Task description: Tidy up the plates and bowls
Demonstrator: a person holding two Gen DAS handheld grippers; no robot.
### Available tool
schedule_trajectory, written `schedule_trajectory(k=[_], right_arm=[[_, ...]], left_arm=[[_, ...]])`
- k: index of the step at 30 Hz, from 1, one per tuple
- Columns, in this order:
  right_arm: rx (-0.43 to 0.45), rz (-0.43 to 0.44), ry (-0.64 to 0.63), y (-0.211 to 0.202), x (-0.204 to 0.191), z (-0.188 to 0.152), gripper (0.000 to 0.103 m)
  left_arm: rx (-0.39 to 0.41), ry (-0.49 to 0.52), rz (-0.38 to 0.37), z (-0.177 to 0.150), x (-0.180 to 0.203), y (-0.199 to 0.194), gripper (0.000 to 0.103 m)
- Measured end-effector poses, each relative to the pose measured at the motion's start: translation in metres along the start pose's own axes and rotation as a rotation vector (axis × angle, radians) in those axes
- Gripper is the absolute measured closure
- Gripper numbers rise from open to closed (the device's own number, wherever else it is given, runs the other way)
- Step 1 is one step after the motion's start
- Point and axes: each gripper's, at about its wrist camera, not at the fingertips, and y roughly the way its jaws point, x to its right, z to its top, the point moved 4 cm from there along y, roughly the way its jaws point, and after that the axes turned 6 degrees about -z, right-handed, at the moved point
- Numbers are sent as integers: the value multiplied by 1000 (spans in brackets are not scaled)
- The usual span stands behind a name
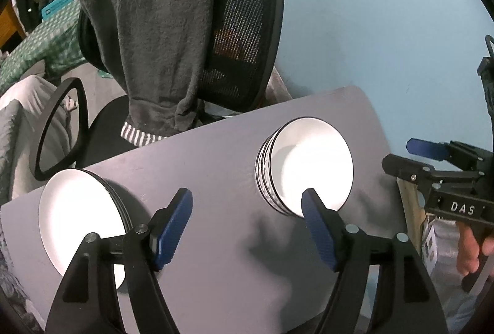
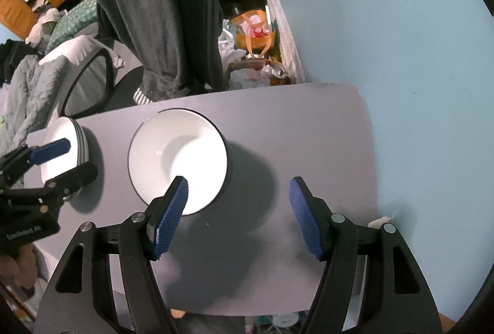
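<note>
A stack of white plates [image 1: 77, 216] with dark rims sits at the left end of the grey table [image 1: 216, 154]. A stack of white bowls [image 1: 308, 167] with patterned sides stands to its right. My left gripper [image 1: 247, 204] hangs open above the table between the two stacks, nothing between its blue pads. In the right wrist view the bowls [image 2: 179, 158] lie under my left finger and the plates [image 2: 61, 148] further left. My right gripper [image 2: 239, 188] is open and empty, just right of the bowls. The left gripper [image 2: 80, 159] shows there over the plates.
A black mesh office chair [image 1: 247, 34] draped with a grey towel [image 1: 154, 40] stands behind the table's far edge. A light blue wall [image 1: 386, 25] runs along the right. Bags and clutter [image 2: 256, 56] fill the corner behind the table. A hand [image 1: 469, 247] holds the right gripper [image 1: 398, 153].
</note>
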Motion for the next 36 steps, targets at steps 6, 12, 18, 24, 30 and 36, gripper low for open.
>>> schedule_trajectory(k=[6,12,18,24,30,36], right_arm=[[-39,10,1,10,8,-3,35],[-102,35,8,36,9,-4,35],[-165,105,-23,66,-1,2,35],[-156,78,-101,92,-7,6,35],[-181,165,-97,105,-10,9,35],[-212,198,-75,113,-9,15,38]], left_arm=[[-21,17,-10,-1,-2,5,29],[-56,17,-28,1,2,22,29],[-92,28,-20,3,5,47,29],[-136,-10,-29,2,-3,70,29],[-185,-34,-41,0,-3,87,29],[-208,-30,-36,1,-3,94,29]])
